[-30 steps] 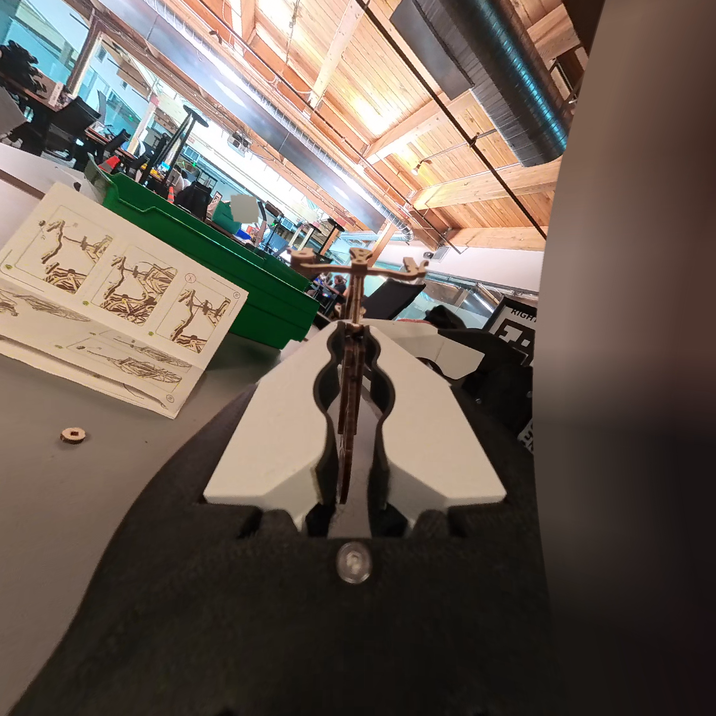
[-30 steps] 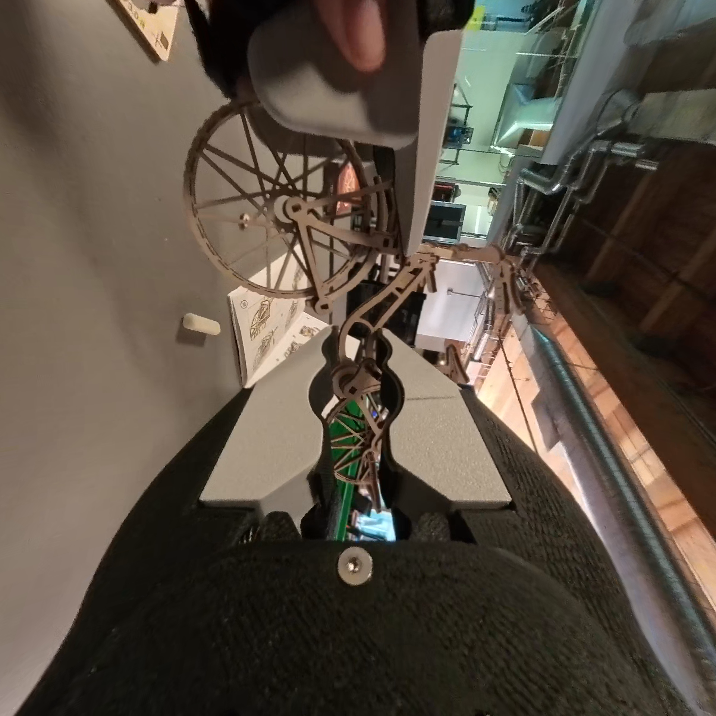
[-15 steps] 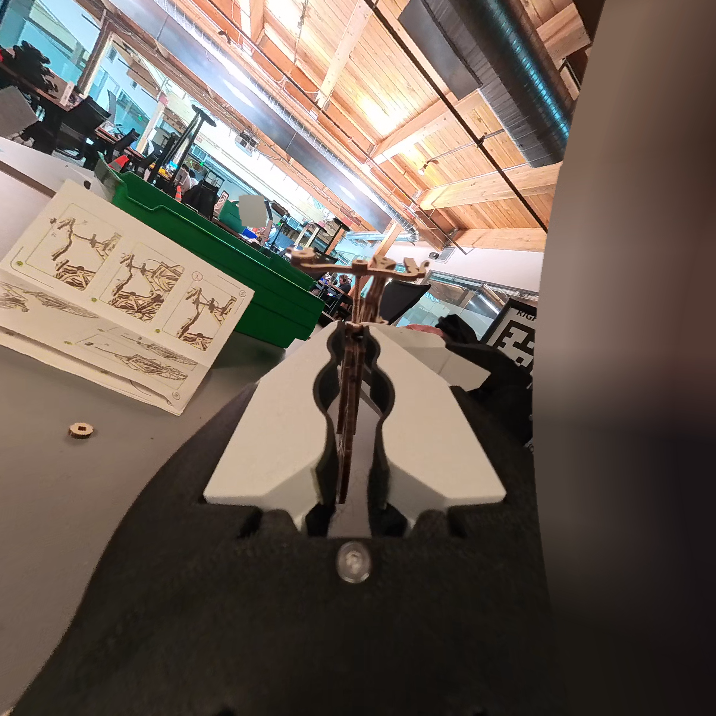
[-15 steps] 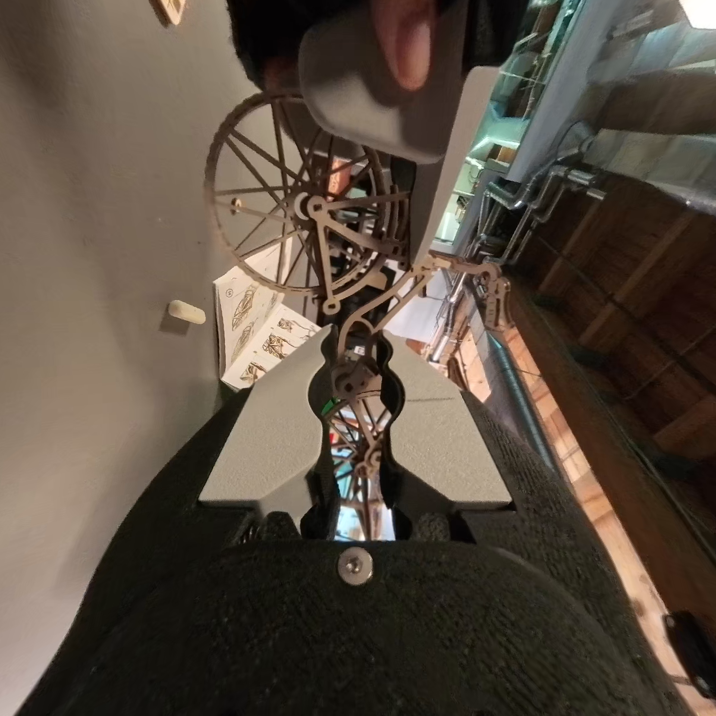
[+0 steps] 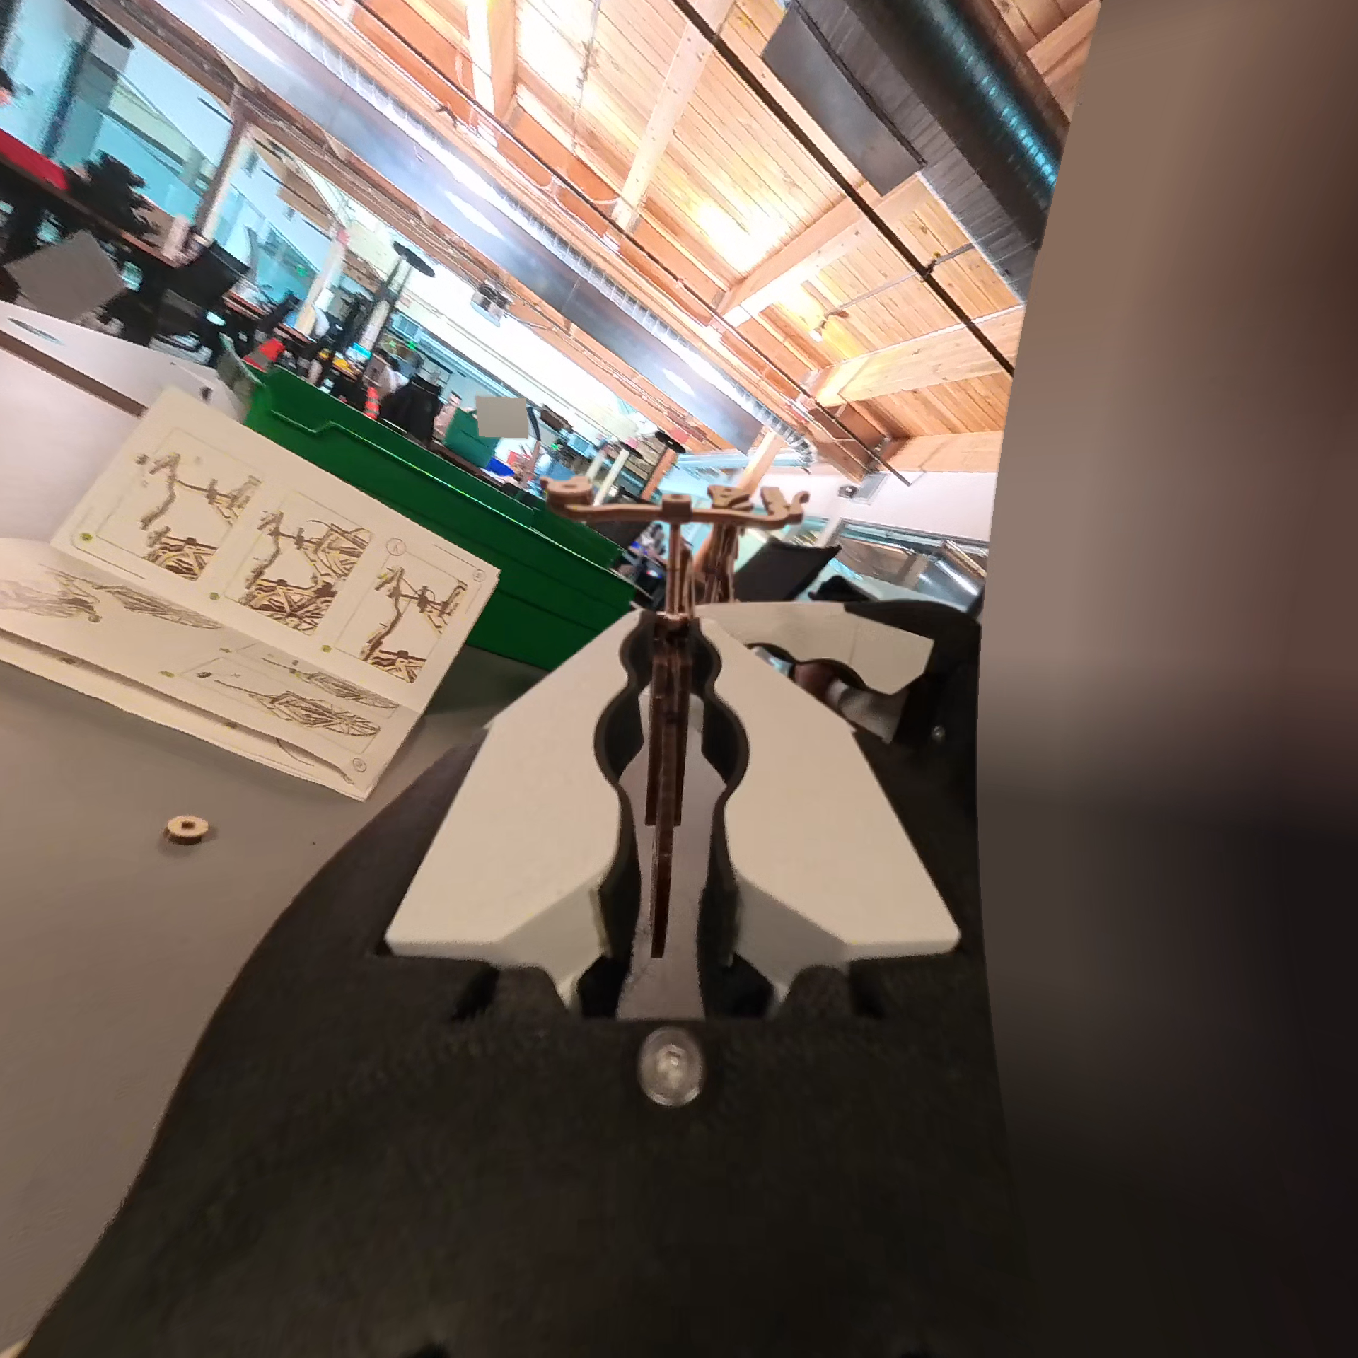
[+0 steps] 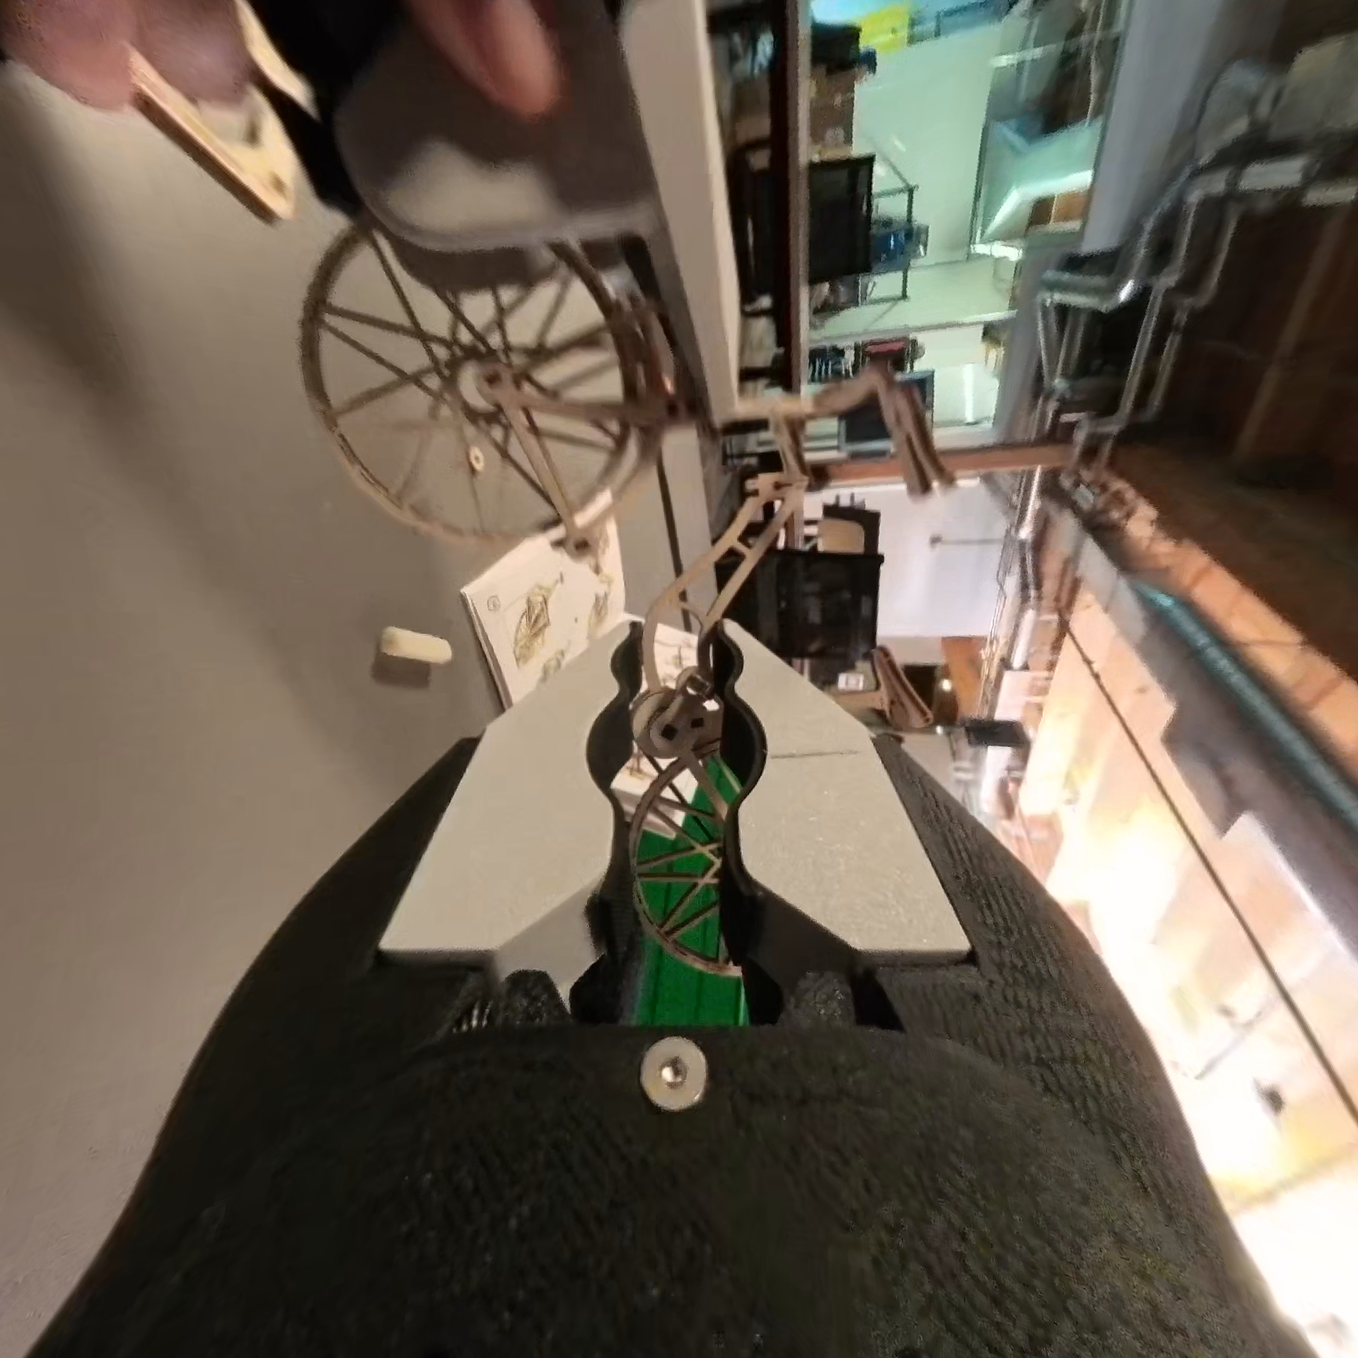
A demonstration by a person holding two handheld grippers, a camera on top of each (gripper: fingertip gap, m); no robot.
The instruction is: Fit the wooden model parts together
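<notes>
A wooden bicycle model is held between both grippers above the grey table (image 5: 110, 955). My left gripper (image 5: 672, 624) is shut on its front wheel (image 5: 665, 771), seen edge-on between the white fingers, with the handlebar (image 5: 672, 507) standing above the tips. My right gripper (image 6: 680, 632) is shut on the rear wheel (image 6: 683, 860) and the curved frame (image 6: 705, 580). In the right wrist view the spoked front wheel (image 6: 470, 382) sits under the left gripper's finger (image 6: 514, 147), with the handlebar (image 6: 904, 433) to the right. The right gripper also shows in the left wrist view (image 5: 845, 654).
An open instruction booklet (image 5: 242, 588) lies at the left, with a green bin (image 5: 455, 529) behind it. A small wooden washer (image 5: 187, 829) lies on the table. A white peg (image 6: 411, 650) and a cut wooden sheet (image 6: 220, 147) show in the right wrist view. The gap from one gripper's tips to the other's is roughly 5 cm.
Both grippers kept their hold. The right wrist view swung round, so the rear wheel now shows more face-on between its fingers. The left gripper and model shifted slightly.
</notes>
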